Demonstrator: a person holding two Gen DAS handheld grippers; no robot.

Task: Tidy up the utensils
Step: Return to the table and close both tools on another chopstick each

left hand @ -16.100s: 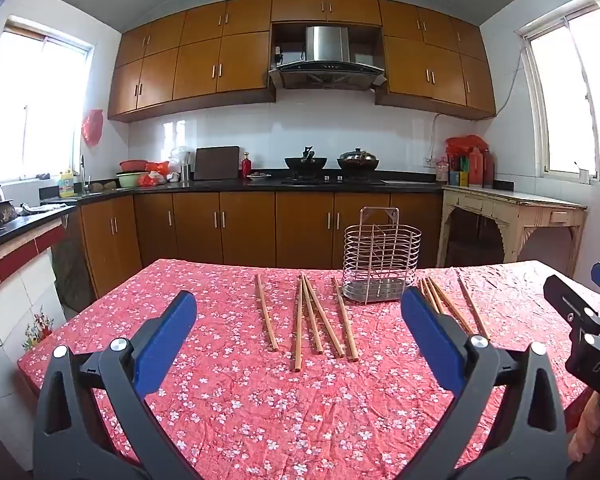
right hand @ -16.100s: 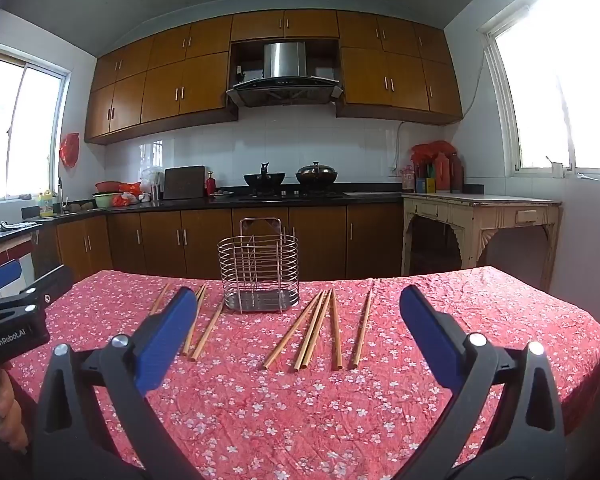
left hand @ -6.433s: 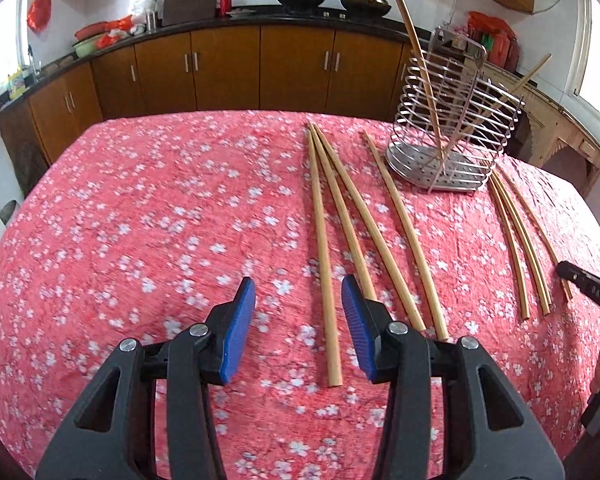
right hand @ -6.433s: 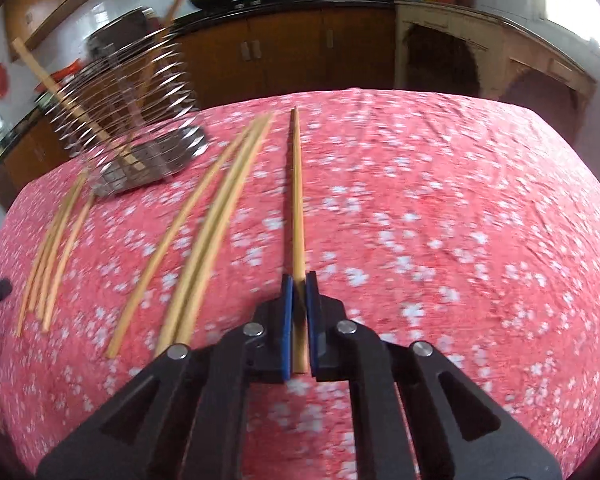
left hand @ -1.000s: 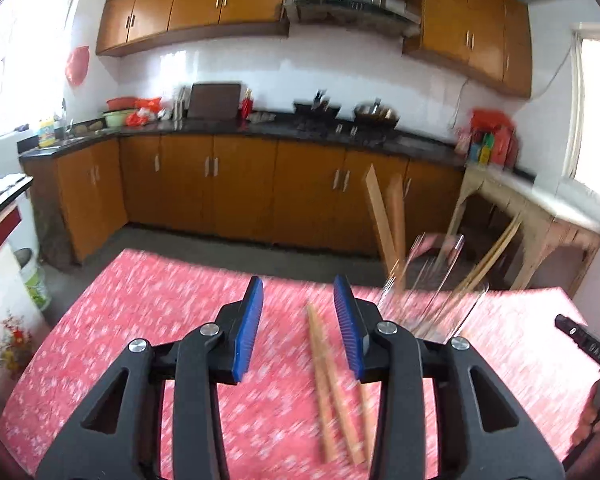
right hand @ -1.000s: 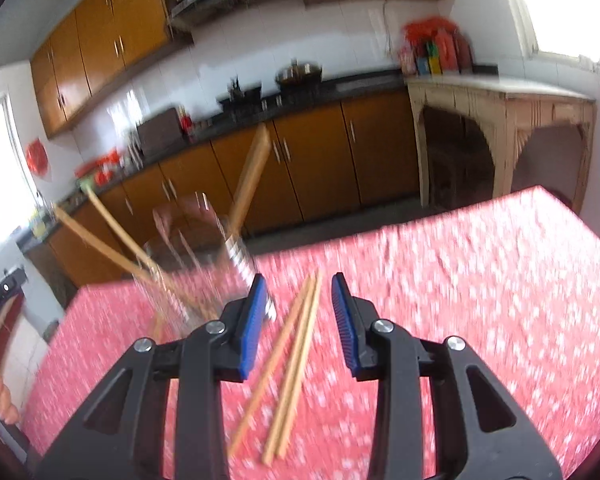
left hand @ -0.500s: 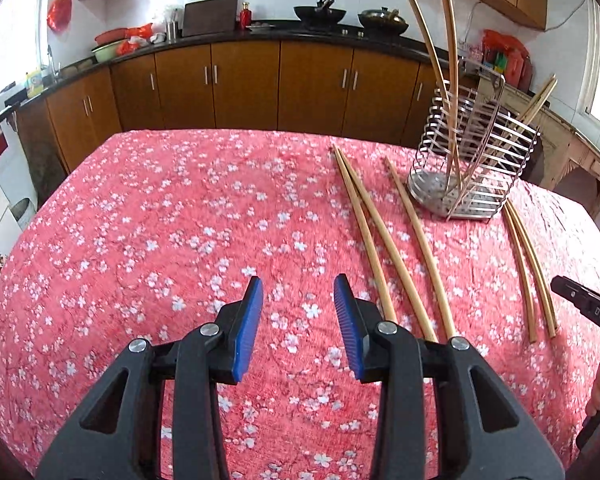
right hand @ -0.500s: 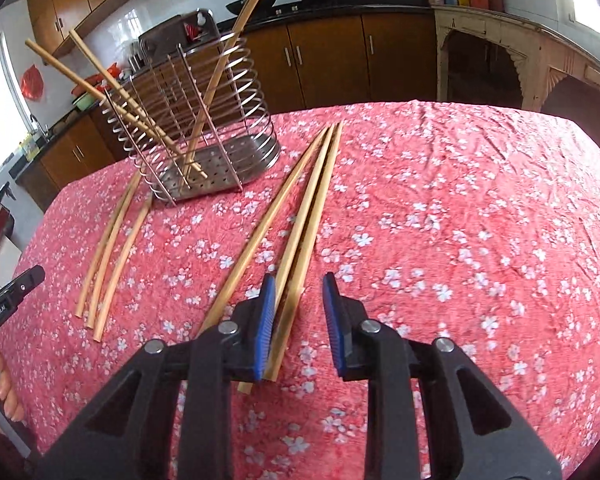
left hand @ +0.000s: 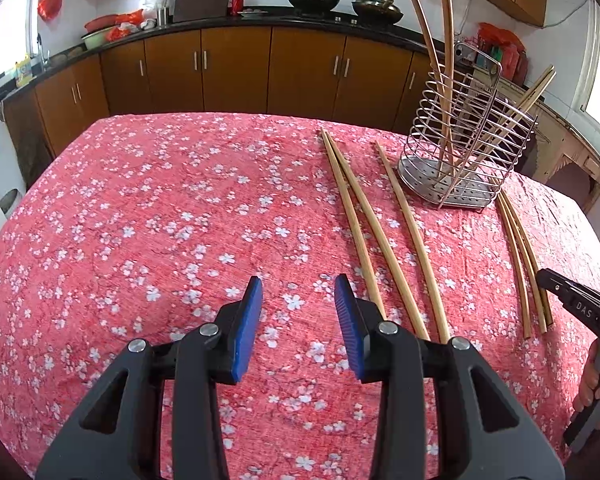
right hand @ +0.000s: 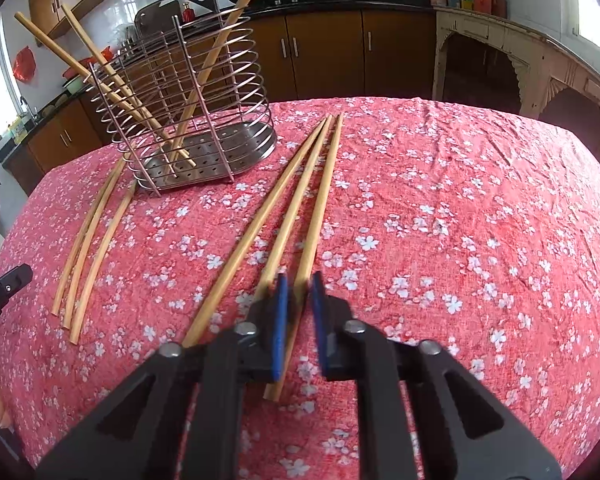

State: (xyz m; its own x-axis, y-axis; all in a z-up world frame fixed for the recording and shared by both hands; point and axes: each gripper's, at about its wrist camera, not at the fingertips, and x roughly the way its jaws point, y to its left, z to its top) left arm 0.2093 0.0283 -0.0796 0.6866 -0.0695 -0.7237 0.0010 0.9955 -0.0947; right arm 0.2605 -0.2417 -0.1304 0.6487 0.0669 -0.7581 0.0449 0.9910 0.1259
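Observation:
A wire utensil holder (left hand: 466, 148) (right hand: 188, 92) stands on the table with several wooden chopsticks leaning in it. Three chopsticks (left hand: 380, 240) lie just right of my left gripper (left hand: 300, 308), which is open over bare cloth with nothing between its pads. Three more chopsticks (left hand: 520, 260) (right hand: 88, 240) lie beyond the holder. In the right wrist view, my right gripper (right hand: 299, 282) is low over the near end of the rightmost chopstick (right hand: 320, 208) of a group of three, its jaws closing on that stick from both sides.
The table wears a red floral cloth (left hand: 160, 220) (right hand: 460, 220). The other gripper and a hand show at the frame edges (left hand: 580, 312) (right hand: 0, 288). Brown kitchen cabinets (left hand: 236, 68) and a pale side table (right hand: 520, 52) stand behind the table.
Both grippers came down from looking across the kitchen to hovering low over the table. The right jaws narrowed around a chopstick's end. The left jaws kept their gap.

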